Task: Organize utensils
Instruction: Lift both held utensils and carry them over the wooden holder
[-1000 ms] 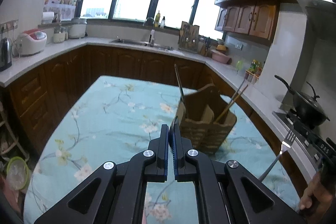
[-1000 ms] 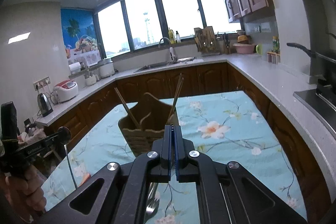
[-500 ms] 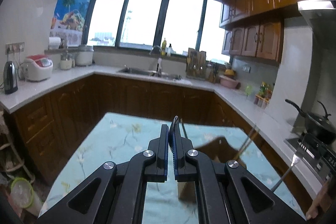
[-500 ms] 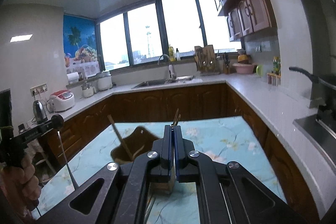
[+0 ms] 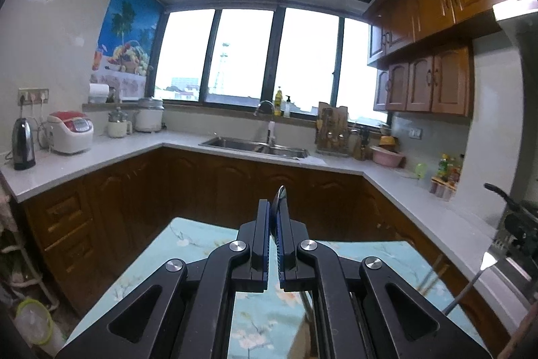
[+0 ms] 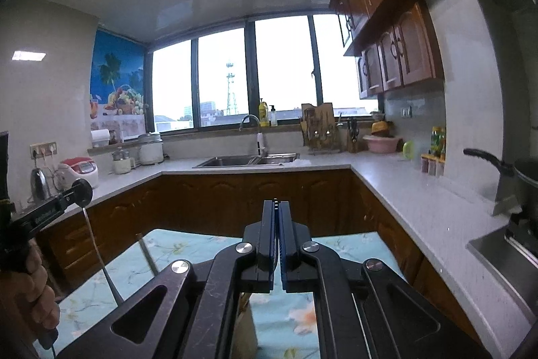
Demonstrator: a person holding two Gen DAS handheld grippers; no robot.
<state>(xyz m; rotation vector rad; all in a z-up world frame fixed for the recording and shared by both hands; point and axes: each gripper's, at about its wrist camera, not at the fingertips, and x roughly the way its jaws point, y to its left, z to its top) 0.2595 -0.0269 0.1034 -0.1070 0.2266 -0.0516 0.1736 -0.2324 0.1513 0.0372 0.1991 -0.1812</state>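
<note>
- Blue floral tablecloth (image 5: 188, 244) covers the table below both grippers.
- Left black two-finger gripper (image 5: 275, 224) is clamped on a thin metal spoon (image 5: 279, 194).
- Right black two-finger gripper (image 6: 277, 224) pinches a silver metal fork (image 5: 484, 268).

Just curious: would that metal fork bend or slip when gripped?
Probably stiff: the fork shows a straight handle. Possibly slippery: shiny metal, pinched only at its tines by the right gripper. Likely light, being so thin.

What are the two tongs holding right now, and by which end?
The left tongs pinch what looks like a spoon by its bowl end. The right tongs pinch a fork by its tines. Both handles hang down.
</note>
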